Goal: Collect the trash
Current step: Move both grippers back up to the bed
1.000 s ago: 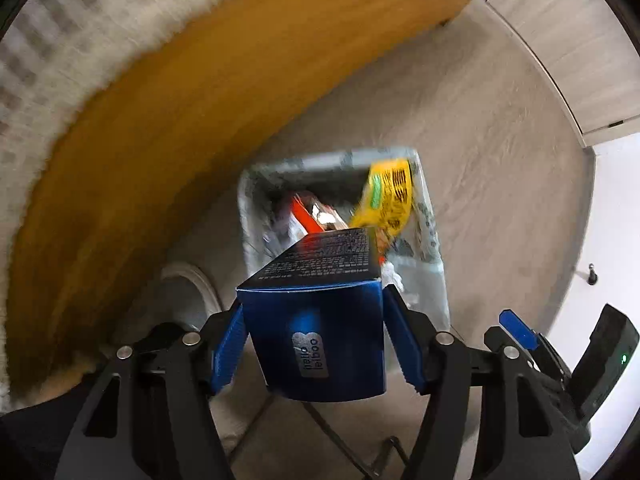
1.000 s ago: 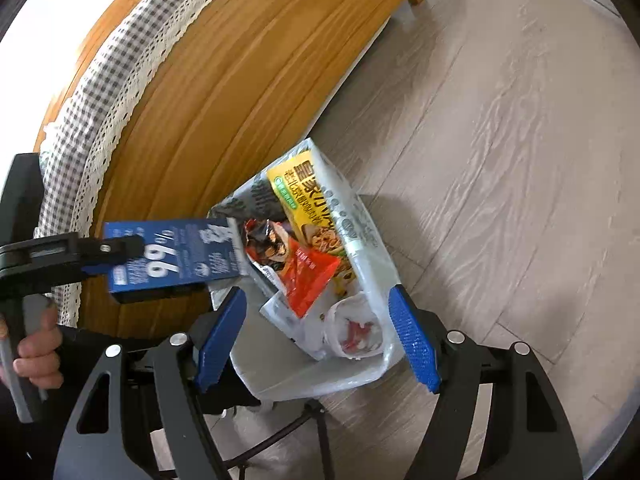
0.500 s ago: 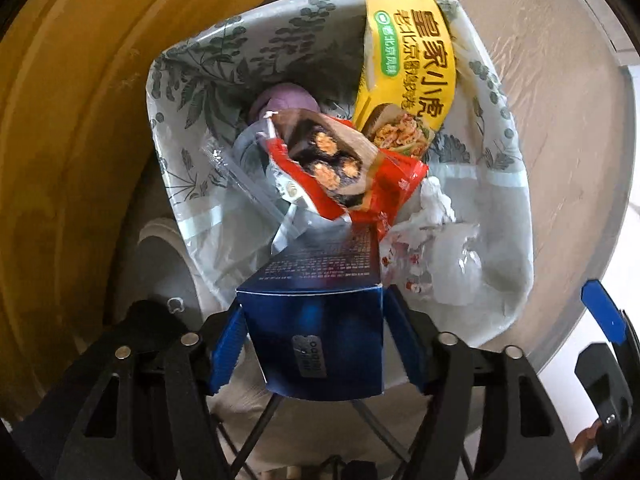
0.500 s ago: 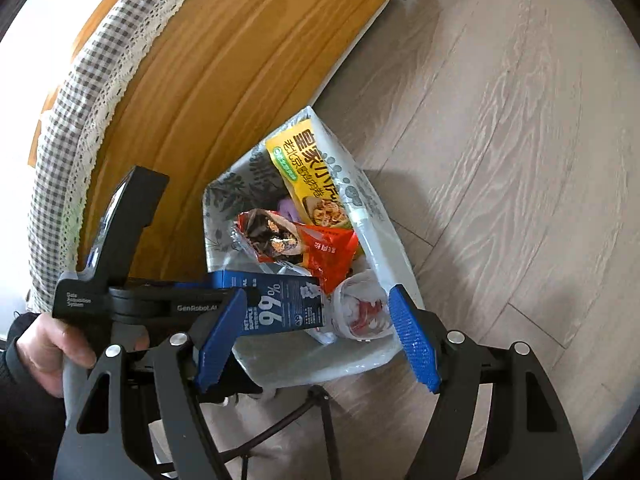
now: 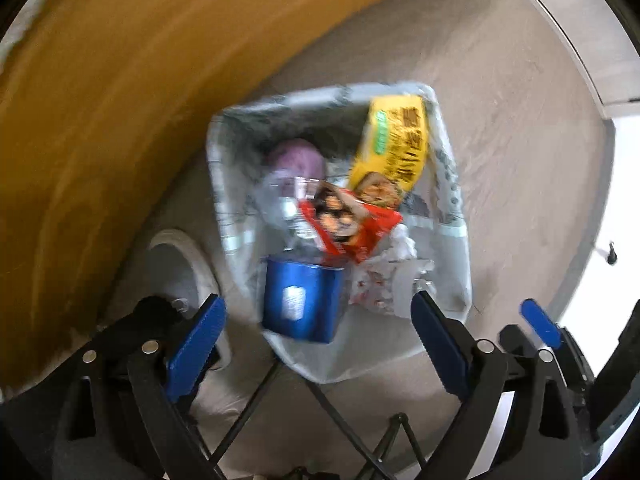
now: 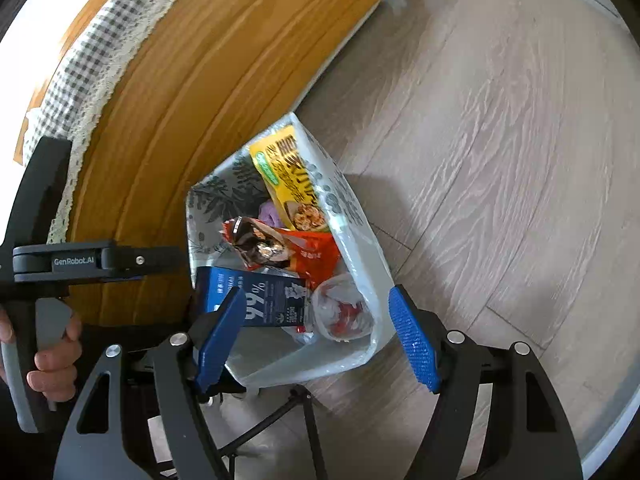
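Blue carton (image 6: pixel 256 300) lies on its long side across the bag's (image 6: pixel 360 248) near edge, free of the left gripper (image 5: pixel 316 328), whose jaws are opening. Right gripper (image 6: pixel 316 332) gapes empty.

the left claw (image 5: pixel 316 340) is pointing straight down, its jaws opening wide with nothing pressing against either blue pad. a hand (image 6: pixel 52 356) is wrapping around its grey handle, off to the left of the right claw (image 6: pixel 316 344). the right claw is angling steeply downward, jaws standing apart, gripping nothing.
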Demonstrator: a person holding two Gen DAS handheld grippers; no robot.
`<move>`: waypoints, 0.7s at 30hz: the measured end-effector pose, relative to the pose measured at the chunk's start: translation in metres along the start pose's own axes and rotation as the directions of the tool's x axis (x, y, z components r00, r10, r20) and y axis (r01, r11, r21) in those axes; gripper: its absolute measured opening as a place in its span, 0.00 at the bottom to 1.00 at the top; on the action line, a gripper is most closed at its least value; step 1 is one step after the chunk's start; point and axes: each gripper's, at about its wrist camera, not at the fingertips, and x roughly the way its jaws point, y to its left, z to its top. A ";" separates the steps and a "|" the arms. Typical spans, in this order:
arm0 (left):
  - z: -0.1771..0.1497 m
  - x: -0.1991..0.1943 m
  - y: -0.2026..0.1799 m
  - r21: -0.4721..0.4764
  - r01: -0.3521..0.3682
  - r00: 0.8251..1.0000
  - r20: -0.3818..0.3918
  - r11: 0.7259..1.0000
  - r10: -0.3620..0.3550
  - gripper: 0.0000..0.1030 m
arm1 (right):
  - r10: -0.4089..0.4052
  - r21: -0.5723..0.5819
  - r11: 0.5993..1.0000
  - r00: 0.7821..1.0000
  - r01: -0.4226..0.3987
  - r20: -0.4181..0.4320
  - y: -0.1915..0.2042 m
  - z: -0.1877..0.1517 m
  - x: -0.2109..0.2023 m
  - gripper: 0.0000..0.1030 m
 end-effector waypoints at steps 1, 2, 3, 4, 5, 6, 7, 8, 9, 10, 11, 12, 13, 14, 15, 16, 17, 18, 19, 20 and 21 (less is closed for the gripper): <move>-0.003 -0.007 0.004 -0.012 -0.014 1.000 0.015 1.000 0.014 0.88 | -0.002 -0.010 1.000 1.000 0.002 0.008 0.005 0.002 -0.005 0.69; -0.006 -0.014 0.007 -0.013 -0.035 0.999 0.038 0.999 0.036 0.88 | -0.007 -0.017 1.000 1.000 0.007 0.010 0.008 0.003 -0.007 0.69; -0.009 -0.022 0.009 -0.004 -0.041 0.997 0.062 0.999 0.041 0.88 | -0.017 -0.032 0.999 1.000 0.017 0.013 0.014 0.005 -0.012 0.69; -0.011 -0.033 0.010 0.007 -0.045 0.996 0.082 0.999 0.045 0.88 | -0.022 -0.043 0.999 1.000 0.023 0.016 0.018 0.007 -0.015 0.69; -0.012 -0.044 0.011 0.013 -0.054 0.993 0.107 0.998 0.053 0.88 | -0.029 -0.059 0.998 0.999 0.030 0.023 0.025 0.011 -0.020 0.69; -0.014 -0.059 0.014 0.011 -0.055 0.987 0.153 0.998 0.053 0.88 | -0.034 -0.075 0.997 0.999 0.037 0.031 0.032 0.014 -0.026 0.69; -0.017 -0.078 0.020 0.002 -0.035 0.977 0.212 0.999 0.034 0.88 | -0.035 -0.103 0.994 0.998 0.040 0.053 0.045 0.019 -0.037 0.69; -0.021 -0.095 0.026 -0.003 -0.012 0.967 0.253 1.000 0.012 0.88 | -0.034 -0.121 0.992 0.997 0.042 0.068 0.053 0.023 -0.043 0.69; -0.025 -0.119 0.035 -0.006 0.026 0.950 0.313 1.000 -0.023 0.88 | -0.035 -0.152 0.987 0.995 0.048 0.091 0.067 0.028 -0.054 0.69; -0.028 -0.132 0.039 -0.007 0.036 0.938 0.346 0.999 -0.032 0.88 | -0.036 -0.171 0.984 0.994 0.054 0.105 0.076 0.032 -0.061 0.69; -0.032 -0.146 0.047 -0.009 0.039 0.923 0.384 0.999 -0.033 0.88 | -0.039 -0.196 0.979 0.992 0.062 0.123 0.088 0.038 -0.070 0.69; -0.036 -0.164 0.056 -0.009 0.042 0.903 0.428 0.999 -0.034 0.88 | -0.040 -0.229 0.971 0.989 0.072 0.144 0.105 0.044 -0.080 0.69; -0.042 -0.181 0.067 -0.010 0.053 0.882 0.469 0.999 -0.042 0.88 | -0.040 -0.251 0.965 0.986 0.080 0.159 0.116 0.047 -0.086 0.69; -0.047 -0.198 0.080 -0.016 0.068 0.862 0.505 0.998 -0.051 0.88 | -0.041 -0.282 0.955 0.982 0.093 0.185 0.133 0.052 -0.095 0.69; -0.052 -0.209 0.090 -0.019 0.081 0.846 0.530 0.997 -0.059 0.88 | -0.040 -0.302 0.948 0.978 0.102 0.203 0.145 0.057 -0.100 0.69; -0.058 -0.223 0.104 -0.024 0.092 0.823 0.565 0.995 -0.063 0.88 | -0.034 -0.339 0.934 0.972 0.115 0.234 0.167 0.063 -0.109 0.69; -0.062 -0.232 0.113 -0.034 0.091 0.804 0.592 0.995 -0.053 0.88 | -0.030 -0.361 0.924 0.968 0.122 0.250 0.179 0.067 -0.113 0.69; -0.069 -0.245 0.127 -0.053 0.077 0.780 0.625 0.996 -0.027 0.88 | -0.019 -0.396 0.909 0.962 0.130 0.272 0.201 0.071 -0.119 0.69; -0.076 -0.256 0.142 -0.074 0.054 0.750 0.661 0.996 0.008 0.88 | -0.006 -0.421 0.897 0.958 0.132 0.287 0.218 0.074 -0.121 0.69; -0.084 -0.266 0.158 -0.098 0.026 0.717 0.695 0.995 0.050 0.89 | 0.007 -0.438 0.890 0.956 0.128 0.294 0.230 0.078 -0.123 0.69; -0.092 -0.274 0.173 -0.117 0.006 0.682 0.727 0.993 0.082 0.91 | 0.025 -0.456 0.882 0.954 0.120 0.300 0.244 0.080 -0.124 0.69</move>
